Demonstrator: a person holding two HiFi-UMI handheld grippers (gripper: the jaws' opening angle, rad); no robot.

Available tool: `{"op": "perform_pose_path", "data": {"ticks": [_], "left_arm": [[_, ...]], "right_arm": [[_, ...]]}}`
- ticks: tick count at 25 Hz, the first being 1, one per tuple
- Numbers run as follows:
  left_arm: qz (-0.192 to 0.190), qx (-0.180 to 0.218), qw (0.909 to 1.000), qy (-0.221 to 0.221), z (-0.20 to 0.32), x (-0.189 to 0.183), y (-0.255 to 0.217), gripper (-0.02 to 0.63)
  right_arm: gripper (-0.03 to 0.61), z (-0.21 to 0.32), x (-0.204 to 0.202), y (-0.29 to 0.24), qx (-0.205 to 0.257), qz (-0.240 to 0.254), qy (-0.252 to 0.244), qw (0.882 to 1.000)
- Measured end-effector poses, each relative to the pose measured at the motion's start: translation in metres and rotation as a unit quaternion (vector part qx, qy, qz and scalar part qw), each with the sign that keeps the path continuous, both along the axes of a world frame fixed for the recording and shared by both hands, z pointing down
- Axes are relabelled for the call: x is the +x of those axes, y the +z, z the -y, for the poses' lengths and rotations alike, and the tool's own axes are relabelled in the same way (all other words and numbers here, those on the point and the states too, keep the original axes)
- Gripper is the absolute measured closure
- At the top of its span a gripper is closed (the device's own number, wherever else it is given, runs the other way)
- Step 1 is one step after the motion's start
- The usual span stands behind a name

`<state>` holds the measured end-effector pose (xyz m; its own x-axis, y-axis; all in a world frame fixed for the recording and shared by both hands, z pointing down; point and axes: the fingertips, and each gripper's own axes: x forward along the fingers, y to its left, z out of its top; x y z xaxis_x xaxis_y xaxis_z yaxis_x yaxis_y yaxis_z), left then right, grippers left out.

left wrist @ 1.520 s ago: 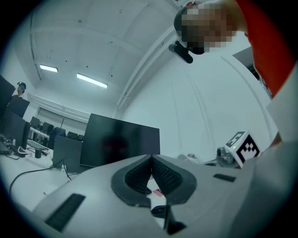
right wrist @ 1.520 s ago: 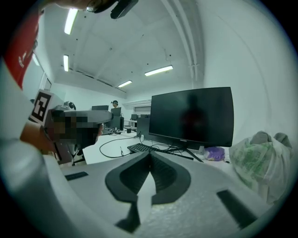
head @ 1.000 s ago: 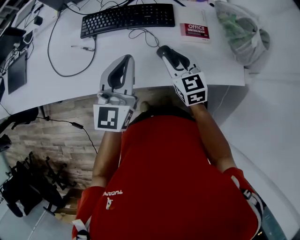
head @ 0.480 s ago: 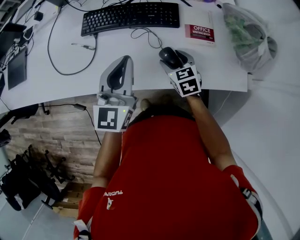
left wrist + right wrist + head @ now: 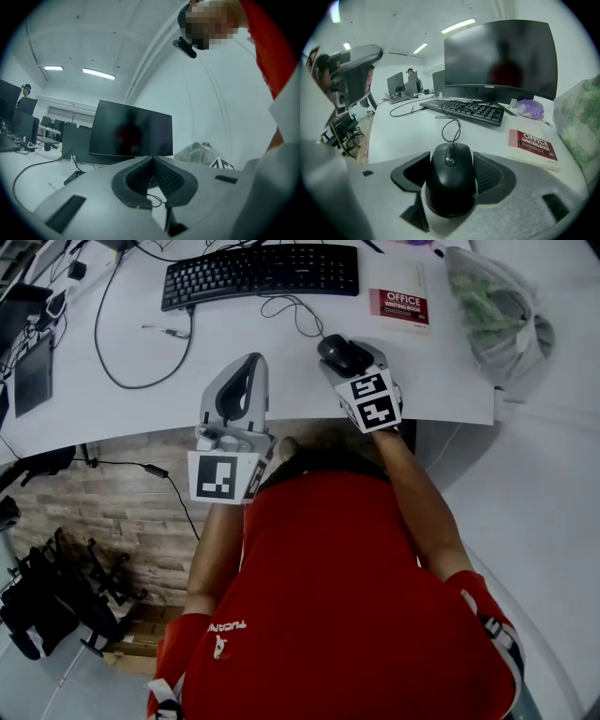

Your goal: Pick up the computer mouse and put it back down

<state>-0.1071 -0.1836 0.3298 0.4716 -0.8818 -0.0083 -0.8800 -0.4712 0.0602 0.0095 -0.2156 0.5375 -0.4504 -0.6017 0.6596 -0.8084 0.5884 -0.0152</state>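
The black wired computer mouse [image 5: 337, 352] [image 5: 451, 180] rests on the white desk [image 5: 112, 399], near its front edge. My right gripper [image 5: 343, 360] [image 5: 452, 165] points down at it with a jaw on each side of the mouse. The jaws stand wide and are just starting to close; a gap shows at the left pad [image 5: 412, 171], so nothing presses the mouse. My left gripper [image 5: 246, 362] [image 5: 152, 160] hovers level over the desk's front edge to the left, shut and empty.
The mouse cable [image 5: 291, 310] loops back to a black keyboard [image 5: 258, 276] [image 5: 464, 108]. A red and white book [image 5: 403, 302] [image 5: 534, 145] lies at the right of it, a filled plastic bag [image 5: 492, 315] further right. A dark monitor [image 5: 501, 56] stands behind.
My right gripper came down with the mouse from above the desk, set it on the surface and spread its jaws off it. The left gripper stayed put.
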Motion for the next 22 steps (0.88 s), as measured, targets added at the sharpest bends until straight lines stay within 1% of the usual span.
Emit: {"op": "perform_pose_path", "data": {"ticks": [5,11,16,22], "left_arm": [[0.0,0.004,1.0,-0.003,-0.005,-0.002,-0.004,0.603],[-0.005,0.018,0.9998,-0.006,-0.015,-0.004,-0.017,0.603],[-0.014,0.034,0.9993,-0.005,-0.023,-0.005,-0.035,0.603],[-0.022,0.05,0.9985,0.001,-0.032,-0.002,-0.053,0.603]], "right_arm": [[0.291,-0.003,0.003,-0.024,0.02,0.023,0.004,1.0],[0.291,-0.011,0.004,-0.086,0.064,0.065,0.005,0.996],[0.291,-0.025,0.004,-0.15,0.108,0.105,0.0,0.989],[0.291,-0.046,0.003,-0.223,0.165,0.147,-0.011,0.975]]}}
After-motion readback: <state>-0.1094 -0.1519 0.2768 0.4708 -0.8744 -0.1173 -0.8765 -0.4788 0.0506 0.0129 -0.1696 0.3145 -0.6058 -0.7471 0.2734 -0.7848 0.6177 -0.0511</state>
